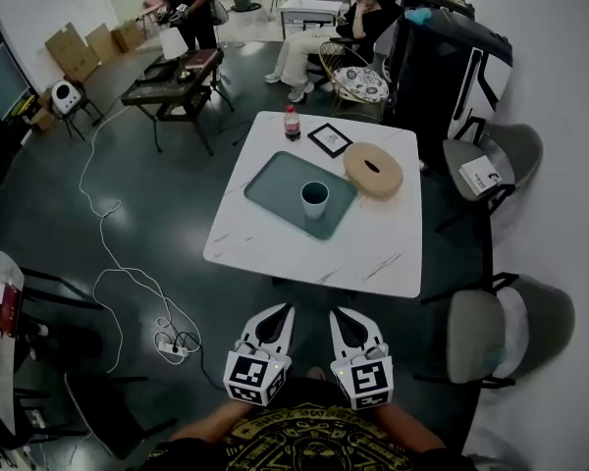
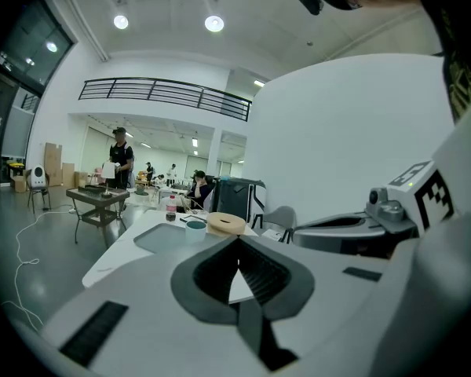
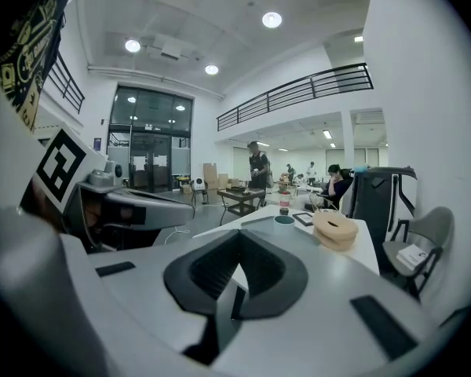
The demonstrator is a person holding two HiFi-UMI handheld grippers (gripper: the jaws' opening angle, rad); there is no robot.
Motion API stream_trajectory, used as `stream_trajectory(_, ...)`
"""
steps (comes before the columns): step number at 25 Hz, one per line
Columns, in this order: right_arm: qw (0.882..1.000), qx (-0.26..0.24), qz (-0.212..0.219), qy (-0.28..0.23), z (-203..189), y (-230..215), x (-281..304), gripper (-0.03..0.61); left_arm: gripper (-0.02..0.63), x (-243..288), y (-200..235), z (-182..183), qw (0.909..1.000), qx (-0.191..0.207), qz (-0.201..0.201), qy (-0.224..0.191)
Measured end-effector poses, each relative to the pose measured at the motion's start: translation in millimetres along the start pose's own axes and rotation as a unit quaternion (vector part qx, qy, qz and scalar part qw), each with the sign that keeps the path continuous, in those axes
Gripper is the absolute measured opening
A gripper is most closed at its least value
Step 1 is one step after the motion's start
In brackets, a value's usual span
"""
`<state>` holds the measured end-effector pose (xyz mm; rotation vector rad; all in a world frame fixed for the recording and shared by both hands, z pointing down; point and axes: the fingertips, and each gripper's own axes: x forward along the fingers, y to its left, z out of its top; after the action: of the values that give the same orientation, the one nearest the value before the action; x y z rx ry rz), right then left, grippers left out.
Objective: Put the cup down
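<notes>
White square tabletop [image 1: 373, 243], marble-look with faint grey veins. Grey-green tray [image 1: 275, 180] lies on its left half, set at an angle, with a cup [image 1: 314, 199] upright in the tray's right part. Small red-labelled bottle [image 1: 292, 123] stands at the far edge. Black square frame [image 1: 330, 140] lies flat beside the bottle. Tan round box [image 1: 373, 170] sits right of the tray.
</notes>
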<state>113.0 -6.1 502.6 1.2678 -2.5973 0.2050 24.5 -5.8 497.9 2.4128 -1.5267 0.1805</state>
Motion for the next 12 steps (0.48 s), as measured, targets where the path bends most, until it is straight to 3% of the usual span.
stream_trajectory(12,1.0,0.001,-0.003,0.01,-14,59,3,0.006,0.009,-55,42,-13,0.9999,0.009,-0.009,0.006)
